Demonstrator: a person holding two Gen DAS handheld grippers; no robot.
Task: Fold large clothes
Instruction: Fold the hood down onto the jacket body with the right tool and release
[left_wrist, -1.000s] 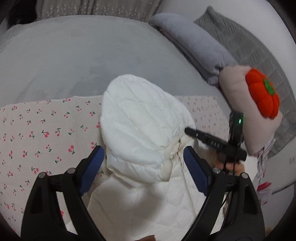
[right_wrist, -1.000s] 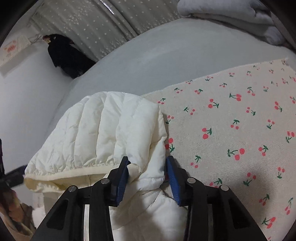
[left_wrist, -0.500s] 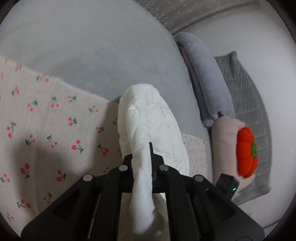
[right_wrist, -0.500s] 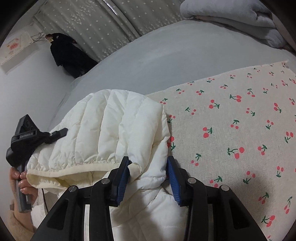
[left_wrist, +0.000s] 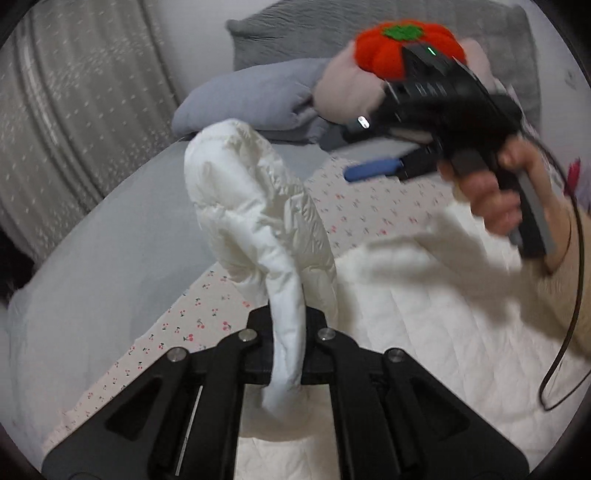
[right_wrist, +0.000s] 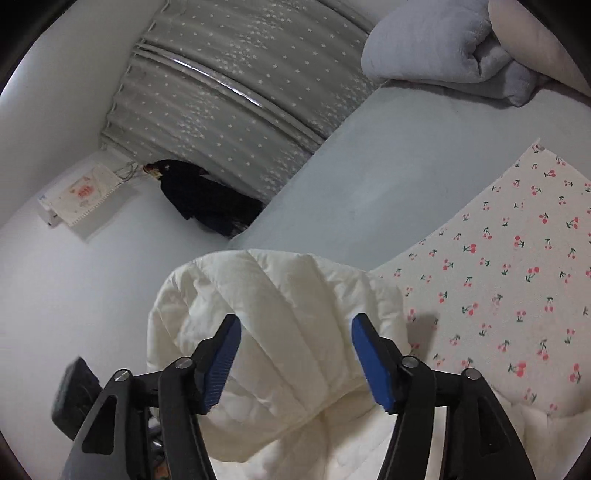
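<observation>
Over a cherry-print sheet, left wrist view: left gripper clamped on the hood edge of a white puffer jacket, lifted; right gripper raised, blurred. Right wrist view: right gripper, jaws just opened, apart above the jacket, not pressing it.

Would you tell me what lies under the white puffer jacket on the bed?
A cherry-print cloth spreads out from under the white puffer jacket, over the grey bed sheet. Whatever lies directly beneath the jacket's body is covered.
</observation>
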